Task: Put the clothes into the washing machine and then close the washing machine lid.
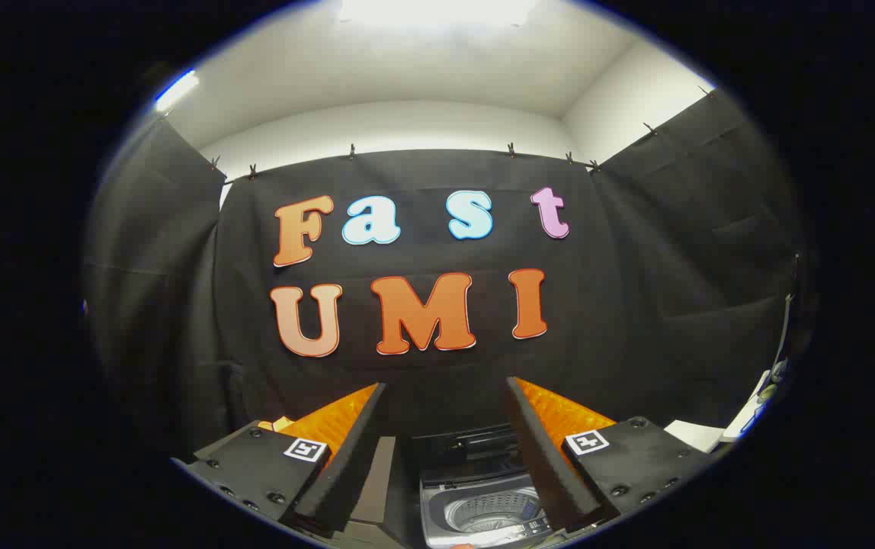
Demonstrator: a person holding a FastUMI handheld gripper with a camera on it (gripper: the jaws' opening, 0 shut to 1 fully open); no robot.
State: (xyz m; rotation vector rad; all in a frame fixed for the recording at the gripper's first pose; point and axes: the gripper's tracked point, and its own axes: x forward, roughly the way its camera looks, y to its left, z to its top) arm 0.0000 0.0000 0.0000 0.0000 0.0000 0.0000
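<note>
We hold the hand-held gripper (445, 450) high and level, facing the booth wall. Its two fingers (346, 457) stand wide apart with nothing between them.

The washing machine (483, 496) sits low between the fingers and slightly beyond them. Its lid is up, and the perforated drum (492, 509) is exposed. A small orange patch (462, 546) shows at the near edge of the machine; we cannot tell whether it is part of the clothes. A yellowish item (279, 423) shows just beyond the left finger mount; it is too hidden to identify. A white object (693, 435) lies near the right finger mount, well apart from the machine.

We judge the task to be at its start: no garment is gripped, and the lid is not yet closed.

Hazards from this position:

1. Poor sight of the clothes. The camera looks mainly at the wall, so a descent begun from here may miss the fabric or catch only a fold, which can slip out during transfer.
2. Contact with the raised lid. A careless approach may knock it down before loading.
3. Overhanging cloth. A garment left draped over the drum rim may keep the lid from seating.
4. Wide fingers may strike the machine's edge on entry.
</note>
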